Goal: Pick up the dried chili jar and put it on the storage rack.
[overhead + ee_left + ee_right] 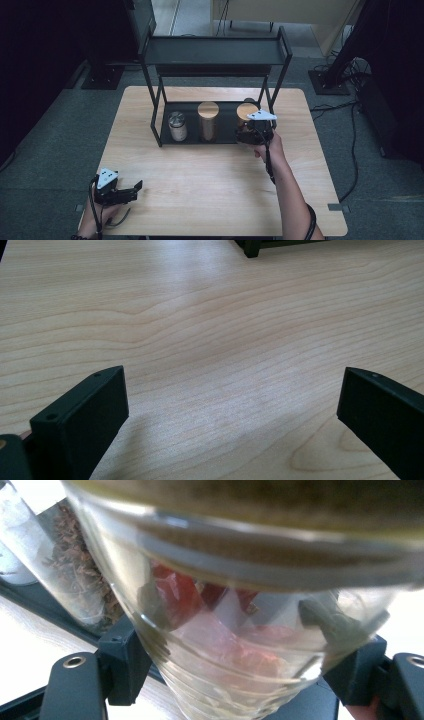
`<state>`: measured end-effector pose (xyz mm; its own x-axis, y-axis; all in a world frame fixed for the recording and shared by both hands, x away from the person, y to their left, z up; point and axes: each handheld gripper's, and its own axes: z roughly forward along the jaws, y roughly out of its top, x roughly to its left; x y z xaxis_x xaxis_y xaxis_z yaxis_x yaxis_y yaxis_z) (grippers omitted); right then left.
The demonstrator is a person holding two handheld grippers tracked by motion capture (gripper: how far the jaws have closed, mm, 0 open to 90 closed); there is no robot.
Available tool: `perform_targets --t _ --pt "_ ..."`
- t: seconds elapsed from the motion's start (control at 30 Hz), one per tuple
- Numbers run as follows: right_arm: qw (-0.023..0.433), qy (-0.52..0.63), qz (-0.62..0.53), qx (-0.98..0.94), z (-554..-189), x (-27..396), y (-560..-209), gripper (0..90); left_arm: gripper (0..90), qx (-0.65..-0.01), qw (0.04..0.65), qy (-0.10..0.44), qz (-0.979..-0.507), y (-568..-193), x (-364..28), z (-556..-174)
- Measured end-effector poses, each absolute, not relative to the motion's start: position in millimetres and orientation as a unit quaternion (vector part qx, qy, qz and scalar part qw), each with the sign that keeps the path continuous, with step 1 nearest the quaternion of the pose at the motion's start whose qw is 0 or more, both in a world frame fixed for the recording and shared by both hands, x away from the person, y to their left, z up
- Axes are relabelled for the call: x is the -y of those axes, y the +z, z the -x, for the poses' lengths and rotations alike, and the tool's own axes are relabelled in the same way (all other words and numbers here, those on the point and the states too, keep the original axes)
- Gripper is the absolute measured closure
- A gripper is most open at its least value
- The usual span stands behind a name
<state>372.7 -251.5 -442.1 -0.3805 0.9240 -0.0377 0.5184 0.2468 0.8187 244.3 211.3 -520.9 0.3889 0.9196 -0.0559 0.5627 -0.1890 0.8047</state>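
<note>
Nearest you, your left gripper (134, 189) rests low over the worktop (210, 175), its fingers (82, 415) spread wide with nothing between them, parked out of the way. Farther off, your right gripper (250, 134) has its fingers (122, 665) clamped on a glass jar (235, 645) with a wooden lid, at the right end of the rack's (156, 122) lower shelf, tilted toward you. Red and green pieces show inside it. Beside it stand 2 more: a tall jar (208, 121) of brown flakes and a metal-lidded jar (177, 126), contents unclear.
</note>
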Motion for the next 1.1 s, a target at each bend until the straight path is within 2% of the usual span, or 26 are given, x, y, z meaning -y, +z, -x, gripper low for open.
perform_targets --t 0.6,1.1 --pt "0.272 0.363 -0.5 -0.738 -397.3 246.1 -450.1 24.8 0.4 -0.502 0.391 0.228 -0.736 -520.8 -211.7 -244.2" --pt "0.269 0.371 -0.506 -0.731 -399.6 247.2 -459.9 24.7 0.4 -0.502 0.391 0.228 -0.737 -520.8 -211.4 -244.2"
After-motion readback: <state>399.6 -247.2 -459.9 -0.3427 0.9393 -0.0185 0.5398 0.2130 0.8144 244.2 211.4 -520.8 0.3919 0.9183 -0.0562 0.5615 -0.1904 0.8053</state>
